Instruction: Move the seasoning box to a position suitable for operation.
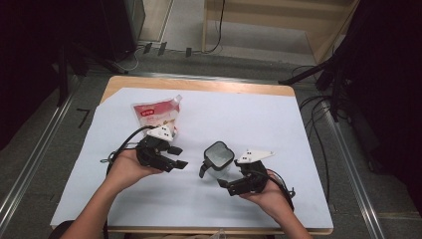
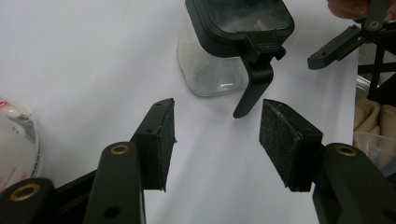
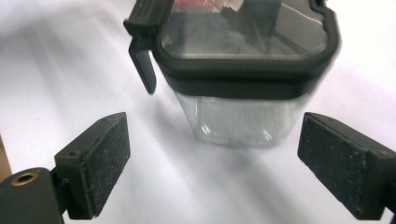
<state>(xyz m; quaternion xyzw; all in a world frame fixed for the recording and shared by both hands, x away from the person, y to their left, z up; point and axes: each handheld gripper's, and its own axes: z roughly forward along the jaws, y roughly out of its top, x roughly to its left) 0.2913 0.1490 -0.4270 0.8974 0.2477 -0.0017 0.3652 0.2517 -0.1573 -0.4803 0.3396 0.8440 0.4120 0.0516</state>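
A clear square jar (image 1: 218,158) with a black lid stands upright on the white sheet, its side latch (image 2: 254,88) hanging loose. My left gripper (image 1: 178,157) lies to its left, open, with the jar (image 2: 219,56) a short way beyond its empty jaws (image 2: 217,135). My right gripper (image 1: 228,175) sits just in front of and to the right of the jar, open too. In the right gripper view the jar (image 3: 243,70) stands straight ahead of the wide-spread pads (image 3: 212,158), untouched. A red and white pouch (image 1: 157,114) lies behind the left gripper.
The white sheet (image 1: 259,119) covers most of a wooden table (image 1: 199,83). Cables (image 1: 318,129) trail off the right side onto the floor. A clear plastic object (image 2: 373,140) sits near the table's front edge. Dark stands and furniture ring the table.
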